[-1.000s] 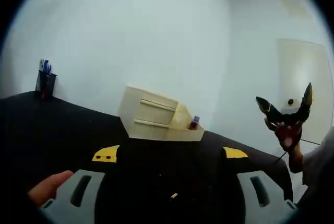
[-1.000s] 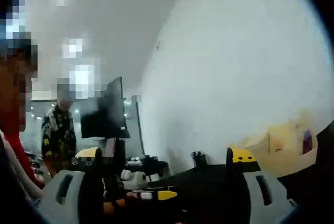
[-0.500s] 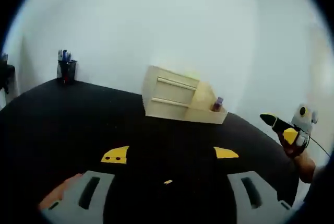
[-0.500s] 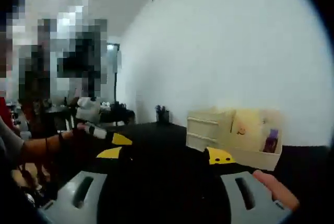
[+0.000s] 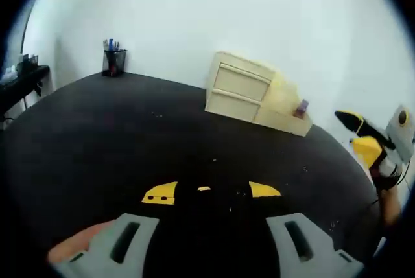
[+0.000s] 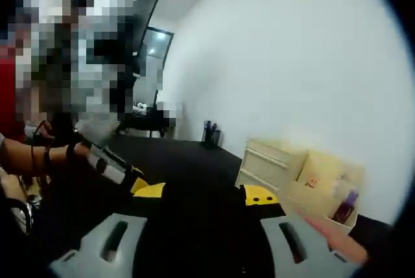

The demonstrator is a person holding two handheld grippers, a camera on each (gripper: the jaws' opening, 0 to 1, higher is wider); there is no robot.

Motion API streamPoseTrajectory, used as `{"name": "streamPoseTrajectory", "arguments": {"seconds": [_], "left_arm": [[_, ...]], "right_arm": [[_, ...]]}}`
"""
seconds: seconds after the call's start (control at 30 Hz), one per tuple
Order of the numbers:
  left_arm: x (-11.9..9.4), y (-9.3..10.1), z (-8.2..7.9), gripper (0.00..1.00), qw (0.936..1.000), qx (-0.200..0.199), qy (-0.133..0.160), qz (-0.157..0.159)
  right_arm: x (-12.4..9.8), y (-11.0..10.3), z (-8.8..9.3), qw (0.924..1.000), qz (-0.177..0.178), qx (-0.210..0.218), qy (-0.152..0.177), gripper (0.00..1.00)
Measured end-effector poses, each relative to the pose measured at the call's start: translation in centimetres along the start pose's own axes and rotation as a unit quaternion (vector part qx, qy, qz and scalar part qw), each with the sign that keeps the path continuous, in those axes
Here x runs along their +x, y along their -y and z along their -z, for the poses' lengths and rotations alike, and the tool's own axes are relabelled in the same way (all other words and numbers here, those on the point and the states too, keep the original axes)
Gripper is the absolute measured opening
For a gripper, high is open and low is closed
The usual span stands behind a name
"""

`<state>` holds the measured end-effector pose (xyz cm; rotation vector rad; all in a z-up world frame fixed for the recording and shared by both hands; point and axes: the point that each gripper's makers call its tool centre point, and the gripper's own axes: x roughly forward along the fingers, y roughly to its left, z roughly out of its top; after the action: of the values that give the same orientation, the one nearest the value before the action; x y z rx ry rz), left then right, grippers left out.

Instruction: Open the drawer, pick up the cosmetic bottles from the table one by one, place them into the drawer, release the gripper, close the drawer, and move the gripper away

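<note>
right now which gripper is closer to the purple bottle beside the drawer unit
Right. The right gripper hovers just off the purple bottle; the left gripper sits farther back across the table.

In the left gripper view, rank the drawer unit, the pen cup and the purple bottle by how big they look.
1. Drawer unit, clearly largest.
2. Pen cup.
3. Purple bottle, smallest; it is partly hidden and all sit far off, so true sizes stay unsure.
</note>
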<state>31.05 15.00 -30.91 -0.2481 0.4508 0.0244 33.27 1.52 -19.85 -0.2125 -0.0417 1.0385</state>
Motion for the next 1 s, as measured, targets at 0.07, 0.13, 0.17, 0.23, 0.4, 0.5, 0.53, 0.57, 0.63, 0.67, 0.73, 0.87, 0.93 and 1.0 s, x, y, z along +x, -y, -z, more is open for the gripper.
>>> {"name": "streamPoseTrajectory", "arguments": {"seconds": [0.07, 0.13, 0.17, 0.23, 0.4, 0.5, 0.53, 0.57, 0.63, 0.67, 0.73, 0.87, 0.93, 1.0], "left_arm": [[-0.3, 0.0, 0.2, 0.34, 0.9999, 0.002, 0.007, -0.015], [-0.5, 0.1, 0.4, 0.33, 0.9994, 0.007, 0.014, -0.032], [-0.4, 0.2, 0.6, 0.33, 0.9989, 0.017, 0.015, -0.040], [-0.2, 0.2, 1.1, 0.33, 0.9972, 0.043, 0.012, -0.059], [1.0, 0.0, 2.0, 0.30, 0.9949, 0.058, 0.003, -0.082], [1.3, -0.4, 2.1, 0.27, 0.9918, 0.080, 0.003, -0.100], [1.4, -0.3, 2.0, 0.27, 0.9919, 0.080, 0.001, -0.099], [1.3, -0.3, 2.0, 0.25, 0.9915, 0.082, 0.000, -0.101], [1.1, -0.5, 2.0, 0.13, 0.9903, 0.087, 0.000, -0.109], [1.0, -0.8, 1.9, 0.11, 0.9883, 0.096, 0.004, -0.118], [1.0, -0.6, 2.0, 0.08, 0.9873, 0.109, 0.009, -0.116], [0.8, -0.9, 1.8, 0.08, 0.9895, 0.095, 0.011, -0.109], [0.5, -1.0, 1.6, 0.08, 0.9901, 0.090, 0.011, -0.107], [-0.2, -1.0, 1.5, 0.07, 0.9899, 0.090, 0.016, -0.108]], "right_arm": [[0.9, 0.1, -0.5, 1.0000, -0.001, 0.001, 0.004, 0.37], [1.9, 0.1, -0.8, 1.0000, -0.004, 0.001, 0.003, 0.35], [2.2, 0.1, -0.8, 1.0000, -0.005, 0.001, 0.001, 0.35], [3.4, 0.1, -0.6, 0.9999, -0.011, 0.002, -0.012, 0.33], [6.0, -0.1, -0.2, 0.9993, -0.018, 0.010, -0.032, 0.33], [7.0, 0.3, -0.8, 0.9995, -0.017, 0.018, -0.022, 0.33], [7.2, 0.2, -0.9, 0.9994, -0.020, 0.017, -0.024, 0.33], [7.3, 0.2, -0.8, 0.9993, -0.022, 0.016, -0.027, 0.33], [7.2, 0.5, -0.8, 0.9994, -0.020, 0.011, -0.026, 0.33], [7.2, 0.6, -0.7, 0.9994, -0.021, 0.012, -0.025, 0.33], [7.1, 0.9, -0.3, 0.9988, -0.025, 0.018, -0.038, 0.33], [7.1, 1.1, -0.1, 0.9979, -0.024, 0.022, -0.057, 0.33], [7.0, 1.0, 0.7, 0.9959, -0.024, 0.008, -0.086, 0.34], [6.9, 1.1, 1.4, 0.9937, -0.016, -0.014, -0.110, 0.34]]}}
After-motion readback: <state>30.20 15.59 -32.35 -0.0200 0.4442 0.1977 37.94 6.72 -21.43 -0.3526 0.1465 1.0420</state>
